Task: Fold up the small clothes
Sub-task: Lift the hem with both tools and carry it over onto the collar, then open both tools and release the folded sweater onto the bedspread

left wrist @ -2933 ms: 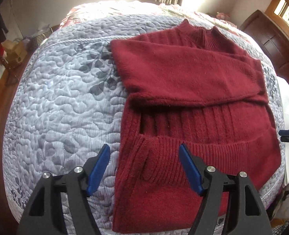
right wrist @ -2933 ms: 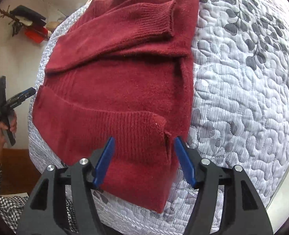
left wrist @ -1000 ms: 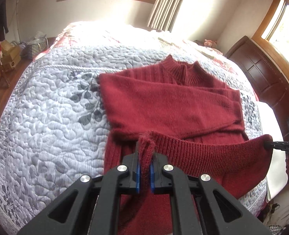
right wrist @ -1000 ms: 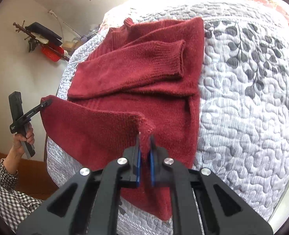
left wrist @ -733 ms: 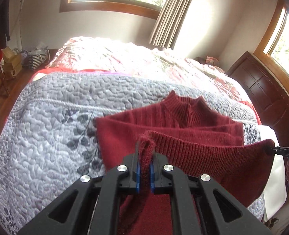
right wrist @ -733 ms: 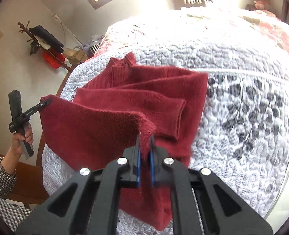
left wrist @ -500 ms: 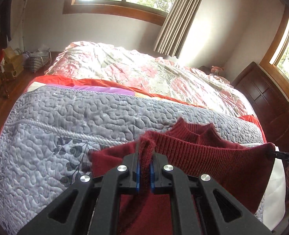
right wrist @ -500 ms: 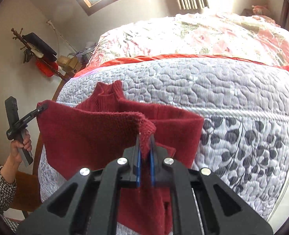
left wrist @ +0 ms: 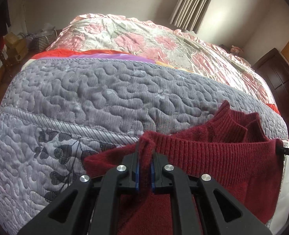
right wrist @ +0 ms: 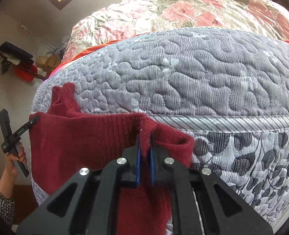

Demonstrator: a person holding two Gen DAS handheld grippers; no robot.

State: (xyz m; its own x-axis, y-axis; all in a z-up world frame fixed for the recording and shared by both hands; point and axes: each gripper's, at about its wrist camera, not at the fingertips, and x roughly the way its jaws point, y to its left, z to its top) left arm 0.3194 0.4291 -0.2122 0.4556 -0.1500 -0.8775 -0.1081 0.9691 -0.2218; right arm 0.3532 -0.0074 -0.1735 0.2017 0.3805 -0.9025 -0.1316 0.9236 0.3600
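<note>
L gripper (left wrist: 144, 173) was clamped tight on a bunched corner of the red sweater (left wrist: 212, 156), blue pads (left wrist: 137, 176) pressed against the knit w/ only the fabric's thickness between them. The ribbed hem ran taut from that pinch toward the far right of the left wrist view, where a thin black tip, part of the R gripper, pinched the other corner. Below the hem the sweater hung slack in front of the camera.

R gripper (right wrist: 144, 168) was likewise squeezed shut on its own hem corner of the sweater (right wrist: 81, 137), pads nearly together w/ a fold of knit sticking up between them. Seen from the right wrist, the hem stretched left to the L gripper's black tip, held by a hand (right wrist: 14, 162) w/ a checked sleeve (right wrist: 1, 201) at the wrist.

So the hem was lifted off the bed and spread between both tools, hiding most of the body under it. Just beyond it the collar (left wrist: 234, 125) poked up, lying on the grey quilted cover (left wrist: 105, 94).

Farther back: a red and purple strip, then a pink flowered blanket (left wrist: 144, 39). Beyond the bed: curtain (left wrist: 195, 2), dark wood cabinet (left wrist: 277, 74), some clutter by the left wall (left wrist: 17, 43).
</note>
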